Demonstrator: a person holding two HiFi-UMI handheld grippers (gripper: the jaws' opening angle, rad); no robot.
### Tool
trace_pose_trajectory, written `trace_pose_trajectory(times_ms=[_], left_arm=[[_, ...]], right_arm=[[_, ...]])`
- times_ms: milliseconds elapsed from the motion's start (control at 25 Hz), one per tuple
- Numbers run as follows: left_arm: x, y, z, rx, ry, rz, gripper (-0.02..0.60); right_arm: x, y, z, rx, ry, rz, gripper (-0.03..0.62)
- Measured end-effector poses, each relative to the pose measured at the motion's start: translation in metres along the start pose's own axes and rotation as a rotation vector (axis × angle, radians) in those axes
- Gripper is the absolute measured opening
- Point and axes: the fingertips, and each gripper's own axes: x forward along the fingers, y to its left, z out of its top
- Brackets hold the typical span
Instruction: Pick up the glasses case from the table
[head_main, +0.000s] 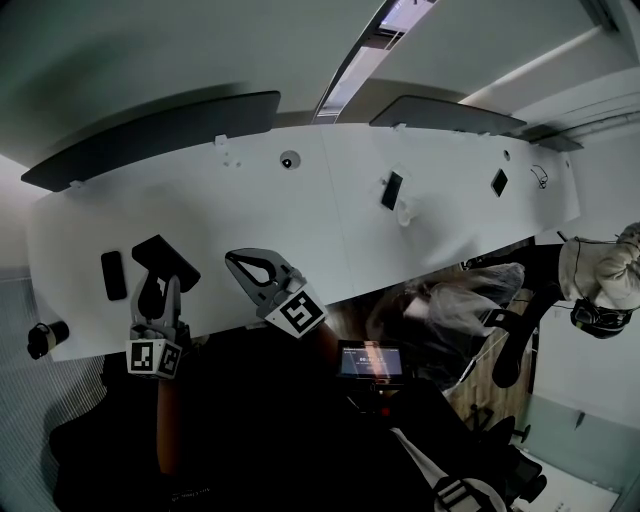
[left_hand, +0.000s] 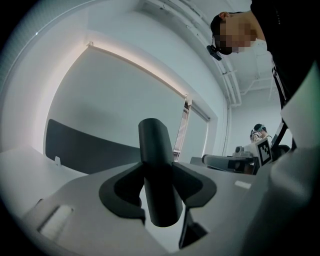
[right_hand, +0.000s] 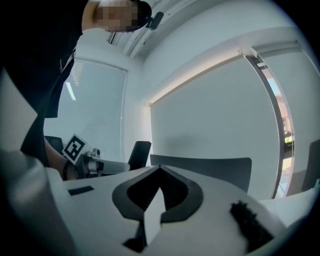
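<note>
Reading left gripper (head_main: 157, 290) as pinching the glasses case (head_main: 166, 262): in the left gripper view, both pads pressed on the sides of a dark oblong body, standing upright between them, rounded end up. From the head view, placing that case over the near left part of the white table (head_main: 330, 230), above the gripper's marker cube (head_main: 154, 357), apparently off the tabletop; can't confirm the gap. Reading right gripper (head_main: 240, 262) as pressed together with nothing in it: in the right gripper view, tips meeting at a point, only wall and a dark divider panel (right_hand: 200, 170) beyond. Placing it just beside the left one, over the table's near edge, both pointing roughly level toward the far side. Also noting on the table: dark flat slab (head_main: 113, 275) lying just left of the held case, black cylinder (head_main: 45, 338) at the near left corner, two small dark items (head_main: 392, 190) well apart toward the far right. Seeing a person (head_main: 600, 280) at the table's right end.
</note>
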Motion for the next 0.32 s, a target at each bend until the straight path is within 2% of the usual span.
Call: trace_pose_trajectory(times_ms=[320], left_arm=[[-0.003, 0.005, -0.015, -0.043, 0.02, 0.019, 0.183]], right_arm=[[-0.004, 0.0, -0.002, 0.003, 0.0, 0.002, 0.002]])
